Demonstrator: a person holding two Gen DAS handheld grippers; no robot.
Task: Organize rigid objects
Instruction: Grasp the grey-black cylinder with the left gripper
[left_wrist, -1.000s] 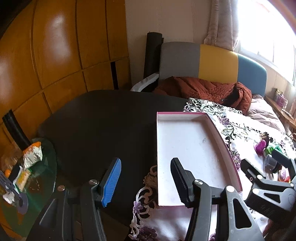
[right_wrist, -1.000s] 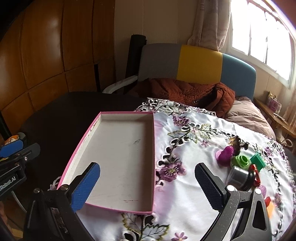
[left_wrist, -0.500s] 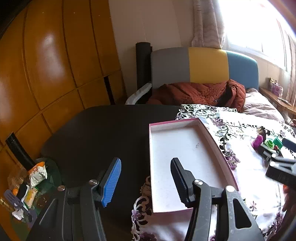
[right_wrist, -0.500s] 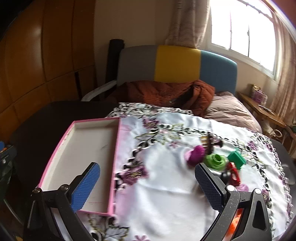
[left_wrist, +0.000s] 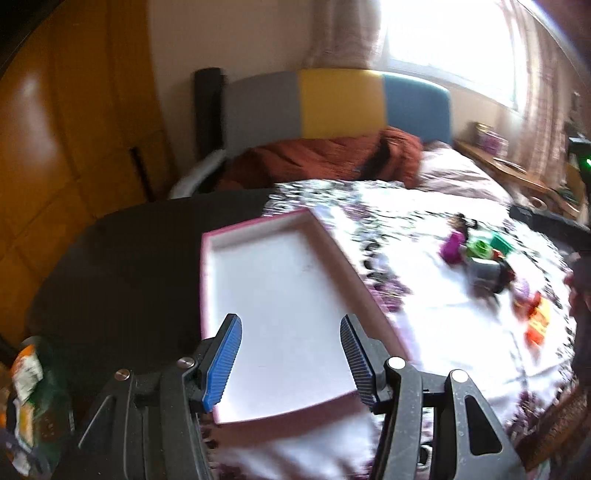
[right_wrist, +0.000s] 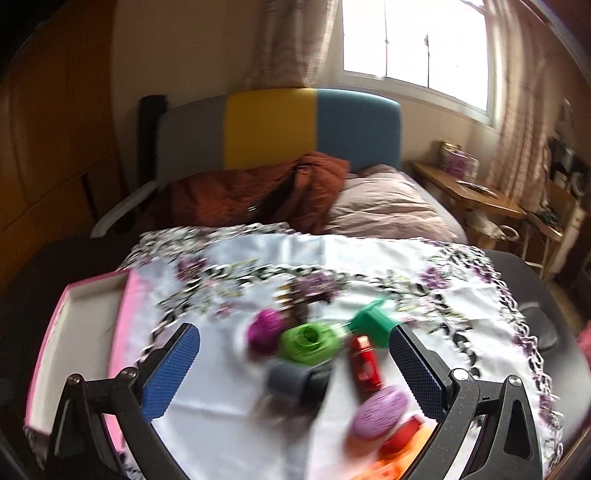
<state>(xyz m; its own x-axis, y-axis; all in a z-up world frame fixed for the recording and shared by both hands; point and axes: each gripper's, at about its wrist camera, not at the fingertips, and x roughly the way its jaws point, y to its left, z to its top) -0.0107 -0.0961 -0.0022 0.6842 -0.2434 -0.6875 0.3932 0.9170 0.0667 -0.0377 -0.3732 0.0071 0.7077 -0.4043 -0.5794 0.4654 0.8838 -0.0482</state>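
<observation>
A shallow pink-rimmed white tray (left_wrist: 258, 225) lies empty at the left side of a flowered cloth (left_wrist: 443, 325); its edge (right_wrist: 59, 321) shows at the left of the right wrist view. My left gripper (left_wrist: 291, 354) hangs open over the tray's near end, nothing between its fingers. My right gripper (right_wrist: 295, 365) is open above a cluster of small toys: a magenta piece (right_wrist: 264, 330), a green ring (right_wrist: 308, 341), a green block (right_wrist: 373, 326), a red car (right_wrist: 365, 363), a grey cylinder (right_wrist: 291, 380) and a purple disc (right_wrist: 380, 410). The cluster (left_wrist: 480, 258) lies right of the tray.
The cloth covers part of a dark round table (left_wrist: 122, 266). Behind it stands a bed with a grey, yellow and blue headboard (right_wrist: 273, 125) and a rust blanket (right_wrist: 251, 199). Snack packets (left_wrist: 26, 373) sit low at the left. A wooden side table (right_wrist: 476, 195) stands right.
Both views have swung to the right. The right gripper has travelled from over the tray to over the toy cluster. The left gripper has shifted from the tray's left edge to above the tray.
</observation>
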